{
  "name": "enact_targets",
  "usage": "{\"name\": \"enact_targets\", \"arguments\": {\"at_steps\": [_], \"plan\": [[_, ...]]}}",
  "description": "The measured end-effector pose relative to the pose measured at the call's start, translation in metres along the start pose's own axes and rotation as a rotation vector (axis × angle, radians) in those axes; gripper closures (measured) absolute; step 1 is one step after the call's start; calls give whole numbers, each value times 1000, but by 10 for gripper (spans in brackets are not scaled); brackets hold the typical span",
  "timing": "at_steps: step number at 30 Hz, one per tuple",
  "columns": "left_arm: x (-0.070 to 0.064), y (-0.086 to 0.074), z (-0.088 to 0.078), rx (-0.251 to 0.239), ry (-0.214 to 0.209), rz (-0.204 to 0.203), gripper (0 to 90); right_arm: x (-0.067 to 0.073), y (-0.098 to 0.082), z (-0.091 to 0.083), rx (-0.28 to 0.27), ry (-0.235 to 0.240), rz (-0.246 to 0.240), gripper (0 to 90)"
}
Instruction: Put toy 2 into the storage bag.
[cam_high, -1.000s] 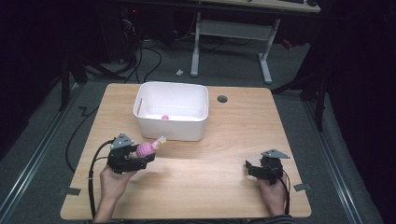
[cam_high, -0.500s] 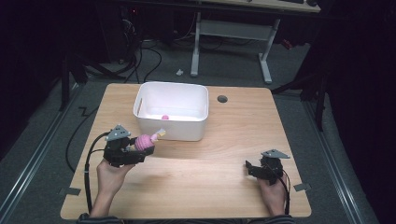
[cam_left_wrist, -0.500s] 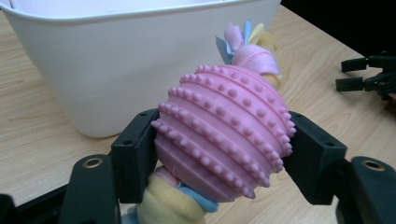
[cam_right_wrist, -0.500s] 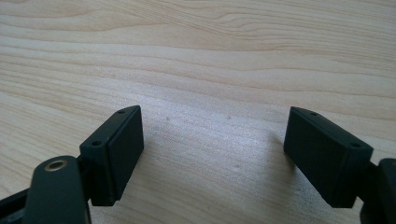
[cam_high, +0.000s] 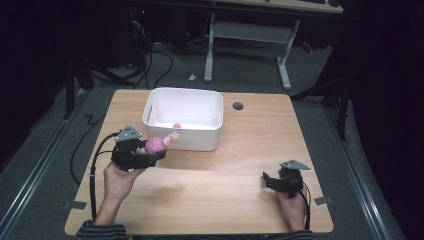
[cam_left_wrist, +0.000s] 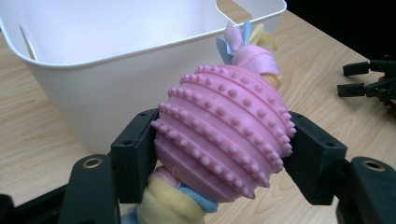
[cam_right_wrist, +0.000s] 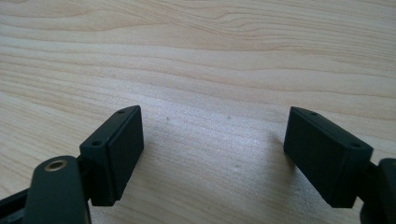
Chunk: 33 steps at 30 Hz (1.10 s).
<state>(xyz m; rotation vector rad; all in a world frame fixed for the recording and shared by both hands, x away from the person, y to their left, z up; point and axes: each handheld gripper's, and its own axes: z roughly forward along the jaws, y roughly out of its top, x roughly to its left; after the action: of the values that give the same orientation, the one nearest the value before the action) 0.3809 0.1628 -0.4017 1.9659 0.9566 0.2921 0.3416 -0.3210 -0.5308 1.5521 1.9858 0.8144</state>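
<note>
The left gripper (cam_high: 150, 156), held up in the person's left hand (cam_high: 118, 181) just in front of the white tub (cam_high: 183, 120), pinches a pink knobbly toy (cam_left_wrist: 223, 131) with cloth tails, its far tail reaching the tub's front wall. A small pink thing (cam_high: 176, 125) lies inside the tub. Well right of the tub, the right gripper (cam_high: 267, 178) rests low over the wooden table (cam_high: 240, 150), jaws spread apart around nothing.
</note>
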Motion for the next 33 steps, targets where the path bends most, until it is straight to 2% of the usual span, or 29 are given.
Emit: {"name": "enact_targets", "arguments": {"at_steps": [14,26,33], "plan": [[2,29,1,20,-10,20,332,0,0,0,0,0,0,200],[5,55,3,38,8,45,332,0,0,0,0,0,1,201],[9,66,4,45,17,43,332,0,0,0,0,0,1,201]]}}
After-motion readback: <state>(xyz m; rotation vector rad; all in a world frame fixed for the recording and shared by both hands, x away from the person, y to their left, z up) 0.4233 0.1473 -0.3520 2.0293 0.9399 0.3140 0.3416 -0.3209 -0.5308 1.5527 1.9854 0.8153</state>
